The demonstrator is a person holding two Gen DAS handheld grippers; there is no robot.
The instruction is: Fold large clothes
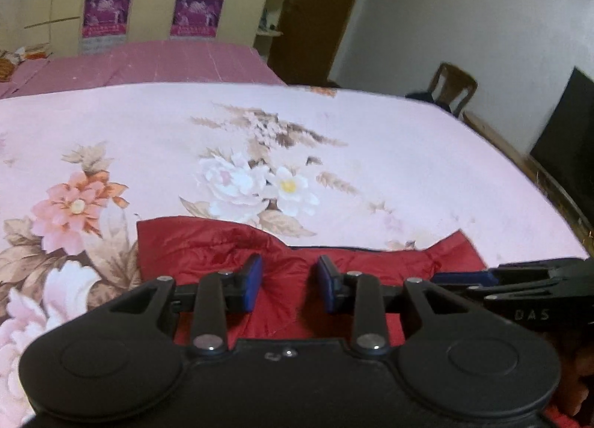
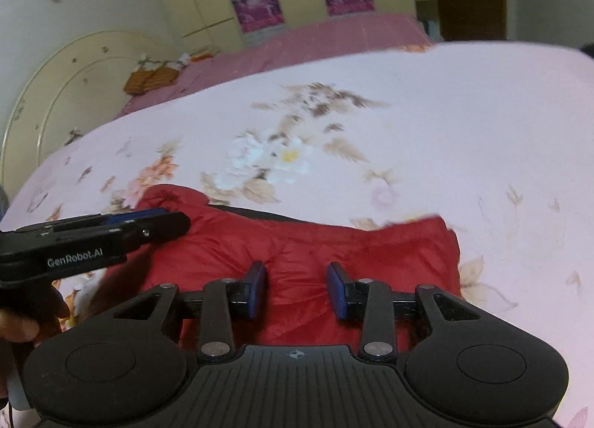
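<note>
A red padded garment (image 1: pixel 208 242) lies flat at the near edge of a pink floral bedsheet (image 1: pixel 371 138). My left gripper (image 1: pixel 289 283) hovers just over the garment's left part, open, its blue pads apart with only red fabric below the gap. At the right edge of this view the right gripper (image 1: pixel 441 277) comes in sideways. In the right wrist view the right gripper (image 2: pixel 297 288) is open over the red garment (image 2: pixel 371 250), nothing pinched. The left gripper (image 2: pixel 163 218) reaches in from the left above the garment's far corner, held by a hand (image 2: pixel 26 320).
The floral bedsheet (image 2: pixel 445 112) stretches away beyond the garment. A darker pink cover (image 1: pixel 167 64) lies further back before a wardrobe with purple posters (image 1: pixel 196 8). A wooden chair (image 1: pixel 453 86) and a dark screen (image 1: pixel 571 138) stand right; a curved headboard (image 2: pixel 55 94) left.
</note>
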